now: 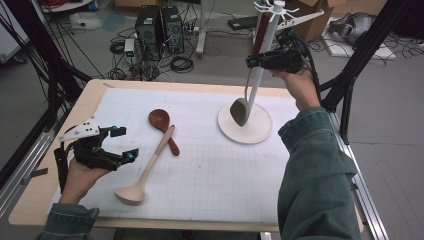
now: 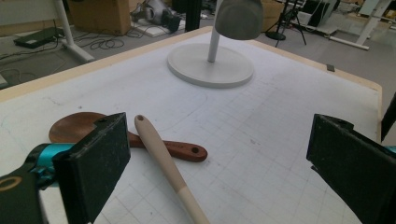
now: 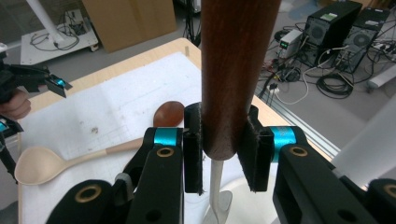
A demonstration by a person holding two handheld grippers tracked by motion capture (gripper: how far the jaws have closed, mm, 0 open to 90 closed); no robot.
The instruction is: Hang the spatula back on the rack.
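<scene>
While the person's left hand is resting near the front left corner of the table [image 1: 60, 200], the left gripper [image 1: 122, 144] is sitting with its jaws standing wide apart and nothing between them, pointing across the white gridded mat [image 1: 210, 170]. Just beyond those jaws a pale wooden ladle [image 1: 145, 175] is lying on the mat, its bowl toward the near edge and its handle crossing over the handle of a dark brown spoon [image 1: 162, 125], the two touching where they cross. Farther back and to the right, the right gripper [image 1: 254, 61] is hanging raised above the table, its pads clamping the dark wooden handle of a grey ladle [image 1: 240, 111]; the ladle is hanging bowl-down, just over the round base of a white utensil stand [image 1: 252, 131] and close against the stand's pole. Up top the stand's hooks are spreading out beside the handle's upper end; whether it is hooked there I cannot tell
</scene>
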